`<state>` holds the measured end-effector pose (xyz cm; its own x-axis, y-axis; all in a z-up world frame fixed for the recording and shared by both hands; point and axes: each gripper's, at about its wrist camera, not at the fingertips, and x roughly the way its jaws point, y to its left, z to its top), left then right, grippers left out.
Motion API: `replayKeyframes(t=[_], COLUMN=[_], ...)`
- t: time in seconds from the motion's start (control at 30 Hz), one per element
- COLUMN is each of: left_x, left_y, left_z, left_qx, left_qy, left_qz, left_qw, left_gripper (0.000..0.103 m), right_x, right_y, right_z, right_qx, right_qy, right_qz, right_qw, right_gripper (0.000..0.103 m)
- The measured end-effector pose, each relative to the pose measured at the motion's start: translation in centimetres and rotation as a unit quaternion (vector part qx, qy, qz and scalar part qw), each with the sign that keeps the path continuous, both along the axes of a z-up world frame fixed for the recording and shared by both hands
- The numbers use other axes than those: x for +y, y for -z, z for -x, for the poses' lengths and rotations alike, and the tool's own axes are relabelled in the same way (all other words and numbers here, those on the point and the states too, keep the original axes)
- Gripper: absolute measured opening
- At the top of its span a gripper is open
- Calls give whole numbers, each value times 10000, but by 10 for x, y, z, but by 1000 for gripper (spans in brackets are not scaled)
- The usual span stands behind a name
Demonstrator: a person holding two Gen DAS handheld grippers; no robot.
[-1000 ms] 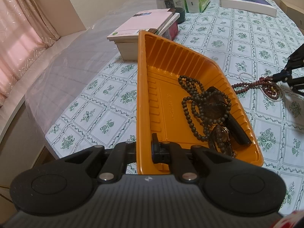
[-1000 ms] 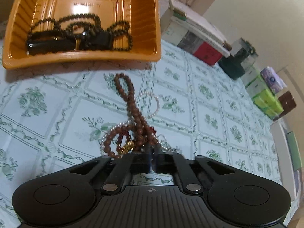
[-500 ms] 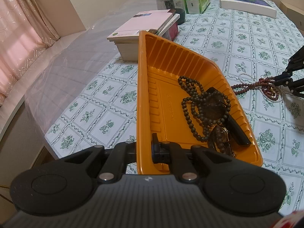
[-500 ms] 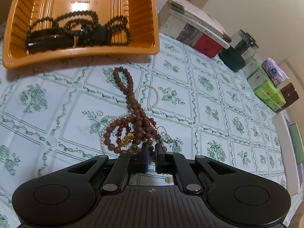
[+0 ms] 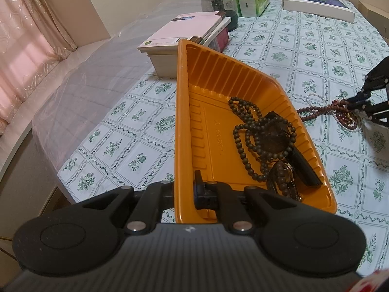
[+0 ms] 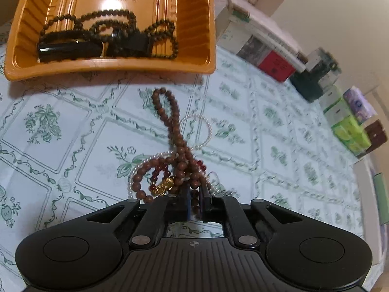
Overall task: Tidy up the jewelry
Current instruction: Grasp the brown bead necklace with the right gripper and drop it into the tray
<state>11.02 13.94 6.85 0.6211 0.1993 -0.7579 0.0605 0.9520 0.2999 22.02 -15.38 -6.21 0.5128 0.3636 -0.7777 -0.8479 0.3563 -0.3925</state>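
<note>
An orange plastic tray sits on the patterned tablecloth. It holds a dark bead necklace and black items. My left gripper is shut on the tray's near rim. To the tray's right lies a tangle of jewelry: a long brown bead strand, a pearl bracelet, red beads and a gold charm. My right gripper is shut on the brown bead strand, whose near end rises between the pads.
A stack of books stands just behind the tray. Farther back are a dark jar, green tissue packs and a flat white box. The table edge drops off at the left.
The right gripper has closed on the brown strand and pulled its near end up off the cloth, drawing the tangle together. The left gripper and tray have not moved.
</note>
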Motion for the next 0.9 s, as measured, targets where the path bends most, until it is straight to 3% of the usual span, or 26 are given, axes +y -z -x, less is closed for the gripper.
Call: replayKeyframes(t=[0.57, 0.9], left_x=[0, -2], left_y=[0, 0], left_z=[0, 0], left_qx=[-6, -14], left_qy=[2, 6], left_qz=[3, -3], left_qw=[10000, 10000], left_gripper=[6, 6], right_x=[-15, -6], right_y=[-131, -187], right_z=[31, 40], right_qx=[-1521, -2018], right_qy=[-3, -192], right_qz=[-636, -903], right_qw=[9863, 9751], right_gripper=[6, 6])
